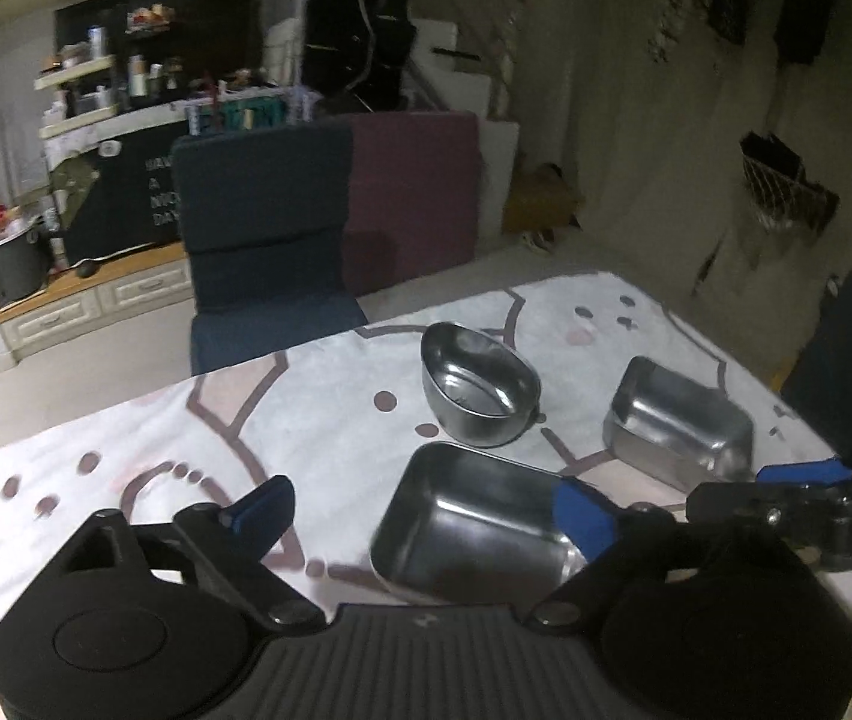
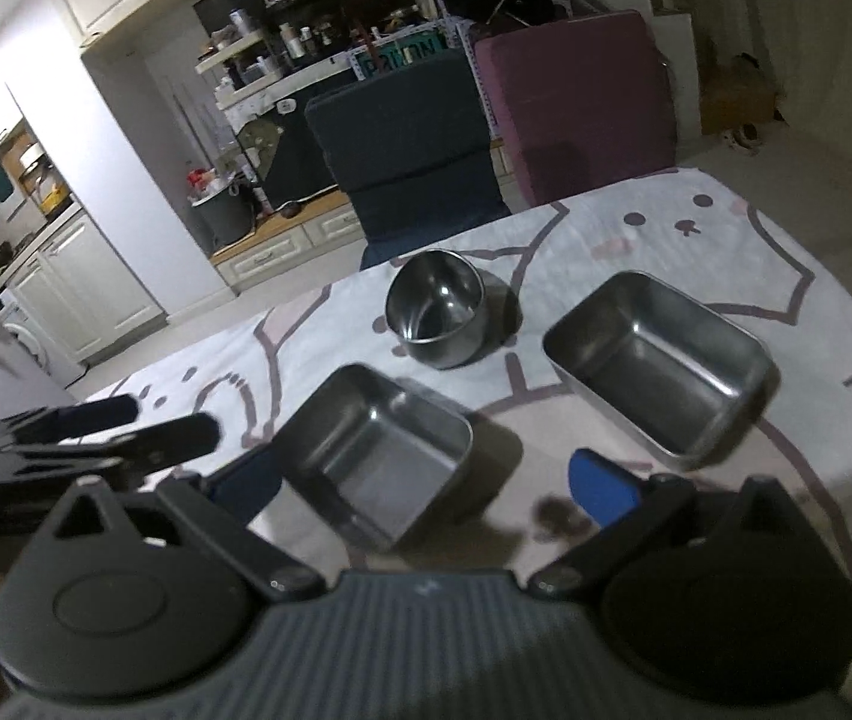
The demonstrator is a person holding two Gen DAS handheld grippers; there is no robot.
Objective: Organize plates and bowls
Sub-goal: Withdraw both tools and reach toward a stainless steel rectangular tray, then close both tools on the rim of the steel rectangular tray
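Shiny steel all round: two rectangular tins and one round bowl on a soft white cloth with mauve dots; near tin sits between the right gripper's wide-apart blue pads, untouched I think, it's blurry; far tin off right; left gripper gapes too, holding nothing.

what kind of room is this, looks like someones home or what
Most likely a lived-in home. Steel containers sit on a table under a patterned cloth; behind it are folded floor cushions, cluttered shelves of bottles, and, in the right wrist view, white cabinets and a washing machine.
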